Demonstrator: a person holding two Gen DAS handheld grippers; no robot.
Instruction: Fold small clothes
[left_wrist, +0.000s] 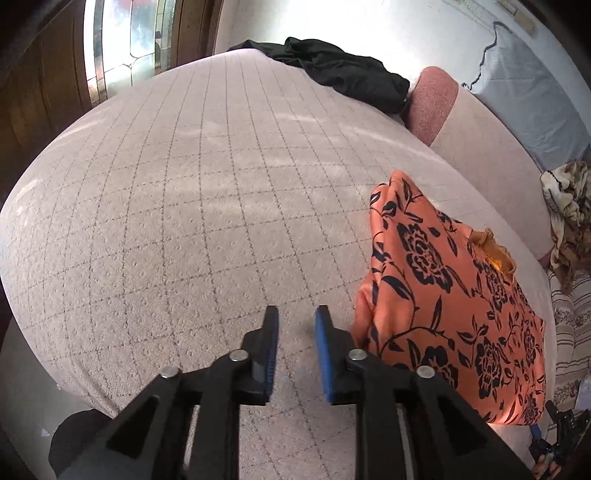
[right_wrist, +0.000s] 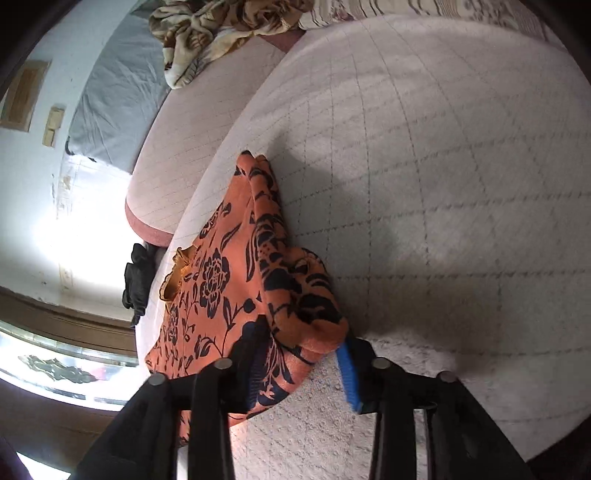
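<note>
While both tongs stand parted, the fold on the orange floral garment (left_wrist: 454, 306) looks just laid and let go, so the step in hand reads as a release between folds. The left tongs (left_wrist: 295, 354) are released and empty, with bare checked bedcover (left_wrist: 184, 221) between the pads, and the garment lies just beside their right finger. The right tongs (right_wrist: 295, 369) are also released: their jaws gape wide, and a rumpled folded edge of the garment sits between and above them, draping over the left finger without being pinched, as far as the right wrist view shows. The garment itself rests on the bed as a doubled-over bundle, its yellow neckline (left_wrist: 491, 247) showing on the far side from the left tongs. By this reading, the next move calls for pulling the right tongs clear of the cloth without dragging the fold open, then either smoothing the bundle or taking fresh corners for another fold. No container is in view; a black garment (left_wrist: 343, 74) lies well beyond the left tongs at the far bed edge, and a patterned blanket (right_wrist: 221, 29) lies heaped far ahead of the right tongs.
</note>
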